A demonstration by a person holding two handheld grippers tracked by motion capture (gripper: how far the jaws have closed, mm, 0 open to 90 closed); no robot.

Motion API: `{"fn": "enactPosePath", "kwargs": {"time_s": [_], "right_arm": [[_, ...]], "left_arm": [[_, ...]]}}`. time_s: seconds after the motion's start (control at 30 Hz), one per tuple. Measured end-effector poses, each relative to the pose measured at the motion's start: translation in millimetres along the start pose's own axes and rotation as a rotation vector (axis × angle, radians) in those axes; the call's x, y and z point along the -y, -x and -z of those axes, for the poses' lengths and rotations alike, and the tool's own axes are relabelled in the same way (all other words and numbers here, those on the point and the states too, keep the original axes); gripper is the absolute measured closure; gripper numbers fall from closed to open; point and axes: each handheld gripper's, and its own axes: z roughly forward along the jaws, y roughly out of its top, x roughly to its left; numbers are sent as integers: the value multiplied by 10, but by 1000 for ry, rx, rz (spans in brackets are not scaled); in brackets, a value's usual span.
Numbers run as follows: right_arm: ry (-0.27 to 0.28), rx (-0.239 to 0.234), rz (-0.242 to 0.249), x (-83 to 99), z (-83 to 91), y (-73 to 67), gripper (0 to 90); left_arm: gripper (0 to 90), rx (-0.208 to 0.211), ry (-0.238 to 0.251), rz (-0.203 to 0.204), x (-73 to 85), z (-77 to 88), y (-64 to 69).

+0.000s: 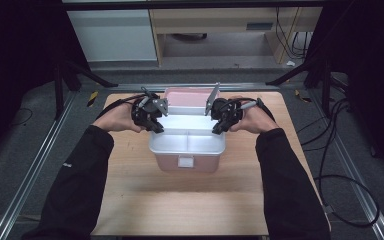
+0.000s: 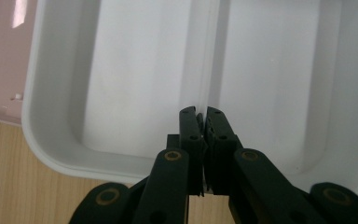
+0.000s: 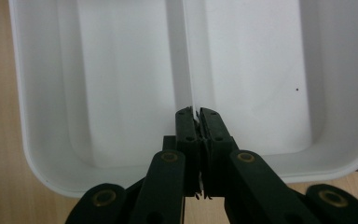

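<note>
Got both sets of jaws clamped on the white tray [image 1: 187, 142]: left gripper [image 1: 156, 126] one end, right gripper [image 1: 218, 127] the other.

Black long sleeves [image 1: 80, 185]; black hand-held gripper [image 1: 156, 126] links with brass-coloured pivot screws.

White two-compartment tray [image 1: 187, 142], pale pink box [image 1: 187, 162], black grippers, light wooden table [image 1: 130, 190], black sleeves [image 1: 77, 185]
</note>
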Motion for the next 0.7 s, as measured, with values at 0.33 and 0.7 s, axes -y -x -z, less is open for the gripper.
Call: {"fn": "enactPosePath", "kwargs": {"time_s": [0.33,0.7], "right_arm": [[-1,-9,45,-50,241,-457,885],[39,-2,71,42,328,-936,891]], "left_arm": [[879,-4,-2,-34,-24,249,472],[881,-1,22,-33,1,333,943]]}}
